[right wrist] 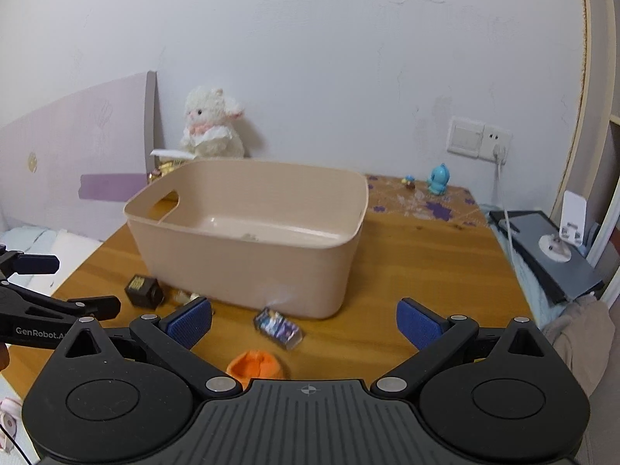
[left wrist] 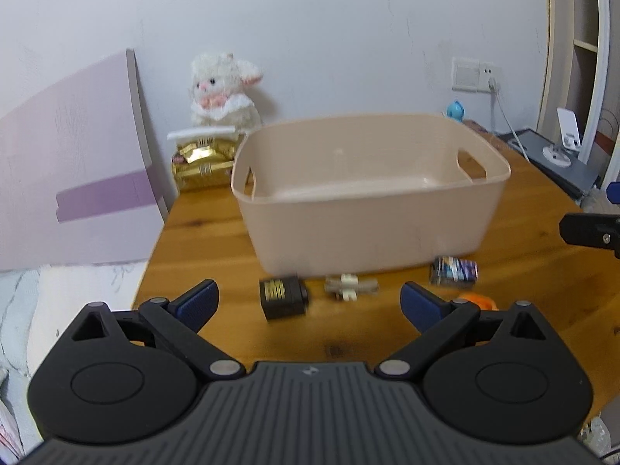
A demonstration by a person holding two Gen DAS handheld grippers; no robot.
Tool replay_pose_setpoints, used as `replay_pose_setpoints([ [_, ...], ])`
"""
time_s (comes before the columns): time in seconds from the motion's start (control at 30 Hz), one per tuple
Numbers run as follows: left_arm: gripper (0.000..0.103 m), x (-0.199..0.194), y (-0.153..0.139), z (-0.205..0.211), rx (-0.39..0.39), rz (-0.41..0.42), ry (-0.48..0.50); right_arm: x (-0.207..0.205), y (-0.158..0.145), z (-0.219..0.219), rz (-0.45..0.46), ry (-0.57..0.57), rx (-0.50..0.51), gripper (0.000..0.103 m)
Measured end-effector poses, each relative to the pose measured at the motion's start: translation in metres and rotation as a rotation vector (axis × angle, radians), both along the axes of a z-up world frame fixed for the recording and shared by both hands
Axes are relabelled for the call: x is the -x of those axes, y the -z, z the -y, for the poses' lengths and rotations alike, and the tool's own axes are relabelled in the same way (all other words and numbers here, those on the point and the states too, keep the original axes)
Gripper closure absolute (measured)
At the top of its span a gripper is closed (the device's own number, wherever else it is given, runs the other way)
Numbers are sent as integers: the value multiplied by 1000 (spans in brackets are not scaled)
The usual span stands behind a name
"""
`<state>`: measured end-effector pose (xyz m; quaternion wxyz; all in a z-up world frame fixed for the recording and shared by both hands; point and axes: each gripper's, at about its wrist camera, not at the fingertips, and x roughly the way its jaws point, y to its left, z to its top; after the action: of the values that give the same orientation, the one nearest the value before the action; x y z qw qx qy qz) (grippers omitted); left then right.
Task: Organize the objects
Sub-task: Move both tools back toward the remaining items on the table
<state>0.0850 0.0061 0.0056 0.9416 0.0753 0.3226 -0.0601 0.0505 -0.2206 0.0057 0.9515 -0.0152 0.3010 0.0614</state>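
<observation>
A beige plastic bin point(left wrist: 368, 209) stands on the wooden table point(left wrist: 193, 240); it also shows in the right wrist view point(right wrist: 248, 248). In front of it lie a small black box point(left wrist: 285, 297) point(right wrist: 142, 290), a pale clip-like piece point(left wrist: 350, 287) point(right wrist: 186, 297), a blue printed packet point(left wrist: 453, 271) point(right wrist: 278, 327) and an orange object point(left wrist: 478, 302) point(right wrist: 254, 365). My left gripper point(left wrist: 310, 304) is open and empty above the black box and the clip piece. My right gripper point(right wrist: 304, 325) is open and empty above the packet and the orange object.
A white plush lamb point(left wrist: 223, 91) and a gold wrapped packet point(left wrist: 203, 162) sit at the back left by a pink board point(left wrist: 73, 162). A blue figurine point(right wrist: 438, 180) stands at the back right. A dark flat device point(right wrist: 542, 248) lies off the table's right edge.
</observation>
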Motion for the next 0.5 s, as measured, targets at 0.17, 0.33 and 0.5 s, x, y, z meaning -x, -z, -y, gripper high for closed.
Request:
replay_pose_setpoints([
  [0.17,3,4,21,-4,-5,-42,-1,-1,24,-3,-51,-5,-19,0],
  [0.33,3,3,41,-14,5,-67,-6,-3,49,-7,-96,9,-1,0],
  [0.5,3,-7,56,-21,22,-106,-11,-9,69,-7,-147,17,4,0],
])
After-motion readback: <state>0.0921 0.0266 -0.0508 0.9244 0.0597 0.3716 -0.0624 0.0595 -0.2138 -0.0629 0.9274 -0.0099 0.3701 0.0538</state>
